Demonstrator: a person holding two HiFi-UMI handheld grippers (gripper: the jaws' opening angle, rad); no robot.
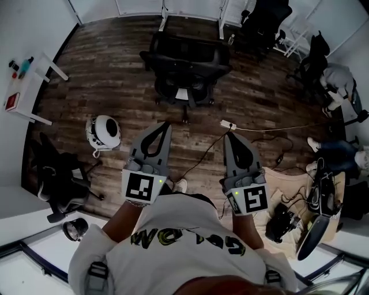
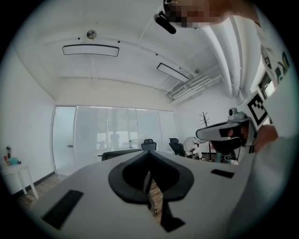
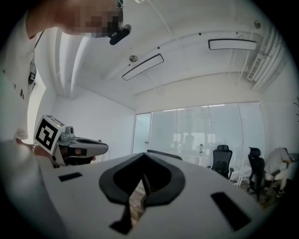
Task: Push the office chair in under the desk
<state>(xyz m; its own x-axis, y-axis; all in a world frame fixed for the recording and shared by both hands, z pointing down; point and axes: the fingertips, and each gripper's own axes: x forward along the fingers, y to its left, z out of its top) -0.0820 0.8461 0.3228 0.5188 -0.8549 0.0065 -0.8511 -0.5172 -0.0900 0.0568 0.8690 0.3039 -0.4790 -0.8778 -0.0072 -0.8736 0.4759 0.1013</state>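
The office chair (image 1: 184, 72) stands on the floor (image 1: 109, 75) just before the desk (image 1: 164, 18).

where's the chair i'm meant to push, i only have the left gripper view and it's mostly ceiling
Observer: Straight ahead in the head view. The chair stands beyond the left tool and the right tool, touching neither.
Operator: is it under the desk yet
Observer: No. It stands just this side of the white legs of the desk.
Operator: anything in my path
Observer: A power strip lies just ahead of the right tool's tip, between it and the chair.
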